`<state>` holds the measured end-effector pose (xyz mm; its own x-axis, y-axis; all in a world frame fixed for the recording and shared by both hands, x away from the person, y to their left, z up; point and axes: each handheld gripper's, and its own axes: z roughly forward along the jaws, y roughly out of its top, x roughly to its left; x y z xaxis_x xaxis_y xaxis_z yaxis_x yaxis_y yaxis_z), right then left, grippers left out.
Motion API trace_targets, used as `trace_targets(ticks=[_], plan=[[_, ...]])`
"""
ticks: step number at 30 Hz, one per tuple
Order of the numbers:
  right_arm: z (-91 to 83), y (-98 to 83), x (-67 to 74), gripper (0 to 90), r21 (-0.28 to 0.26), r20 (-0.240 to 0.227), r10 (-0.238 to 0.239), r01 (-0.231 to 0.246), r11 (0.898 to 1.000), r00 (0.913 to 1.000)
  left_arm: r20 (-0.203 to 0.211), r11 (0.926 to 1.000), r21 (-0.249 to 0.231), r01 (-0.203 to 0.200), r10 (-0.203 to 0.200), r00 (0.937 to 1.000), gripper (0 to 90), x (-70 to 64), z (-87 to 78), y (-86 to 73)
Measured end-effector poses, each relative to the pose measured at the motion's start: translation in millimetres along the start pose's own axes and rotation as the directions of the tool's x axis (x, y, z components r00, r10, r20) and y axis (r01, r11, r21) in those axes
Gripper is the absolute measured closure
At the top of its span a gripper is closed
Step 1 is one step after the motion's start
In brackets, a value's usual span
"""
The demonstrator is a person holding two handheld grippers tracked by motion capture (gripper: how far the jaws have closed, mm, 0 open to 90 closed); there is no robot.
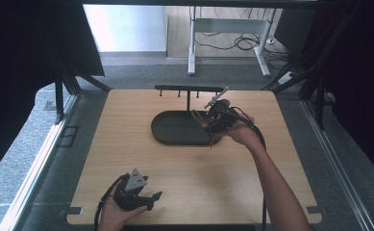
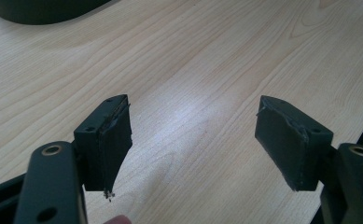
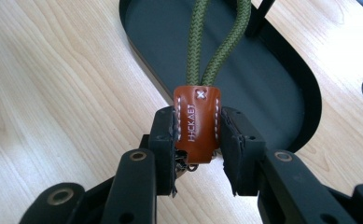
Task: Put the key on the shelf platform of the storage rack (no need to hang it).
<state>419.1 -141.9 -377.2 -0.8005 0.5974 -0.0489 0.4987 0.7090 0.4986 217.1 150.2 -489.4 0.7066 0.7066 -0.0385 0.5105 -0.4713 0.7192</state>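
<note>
I see my right gripper point(image 3: 197, 140) clamped on a brown stitched leather tab point(image 3: 197, 122) with an olive-green braided cord loop point(image 3: 216, 42), over the near right end of the dark oval tray point(image 1: 175, 130), while my left gripper point(image 2: 193, 140) rests with jaws spread on the pale wooden table point(image 1: 223, 173).

Daylight is falling evenly on the surface point(image 1: 184, 168), glaring softly between the left tongs point(image 2: 193, 140), while dark edges are framing it.

Lab or office: dark-curtained test table point(image 1: 127, 159), grey carpet, cabled desk frame point(image 1: 228, 41).
</note>
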Motion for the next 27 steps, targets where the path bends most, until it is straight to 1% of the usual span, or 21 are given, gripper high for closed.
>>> trace_targets(ticks=[5,7,9,12,15,16,19,23,27], plan=[[3.6,4.6,-4.0,67.2,0.004,0.001,0.002,-0.002,1.0,1.0,-0.001,1.0,-0.003,0.003,-0.003,1.0,27.6,1.2,-1.3,-0.4],[4.0,8.0,-6.7,67.2,-0.003,-0.003,0.018,-0.018,1.0,0.9998,-0.003,1.0,-0.004,0.005,-0.005,1.0,27.6,2.0,-2.0,-0.6],[4.2,8.9,-7.4,67.2,-0.005,-0.005,0.02,-0.02,1.0,0.9998,-0.004,1.0,-0.006,0.007,-0.007,1.0,27.6,2.6,-2.5,-0.8],[6.1,13.7,-12.1,67.2,-0.006,0.001,0.027,-0.027,1.0,0.9996,-0.003,0.9999,-0.008,0.008,-0.008,1.0,27.6,3.0,-3.0,-0.8],[7.7,14.8,-15.5,67.2,-0.013,0.0,0.028,-0.028,1.0,0.9996,-0.004,0.9999,-0.009,0.009,-0.009,1.0,27.6,3.3,-3.5,-0.9],[8.9,15.4,-16.0,67.2,-0.015,0.002,0.042,-0.042,0.999,0.9991,-0.005,0.9999,-0.01,0.009,-0.009,0.9999,27.6,3.4,-3.8,-1.0],[14.0,15.7,-19.1,67.2,-0.008,0.007,0.047,-0.047,0.999,0.9989,-0.005,0.9999,-0.011,0.011,-0.011,0.9999,27.6,4.5,-4.9,-1.3],[18.5,16.9,-22.6,67.2,-0.009,0.003,0.063,-0.063,0.998,0.998,-0.008,0.9998,-0.015,0.014,-0.015,0.9999,27.6,5.4,-6.1,-1.6],[22.9,18.3,-27.3,67.2,0.003,0.01,0.065,-0.066,0.998,0.9978,-0.009,0.9998,-0.015,0.014,-0.015,0.9999,27.6,5.4,-6.2,-1.6]])
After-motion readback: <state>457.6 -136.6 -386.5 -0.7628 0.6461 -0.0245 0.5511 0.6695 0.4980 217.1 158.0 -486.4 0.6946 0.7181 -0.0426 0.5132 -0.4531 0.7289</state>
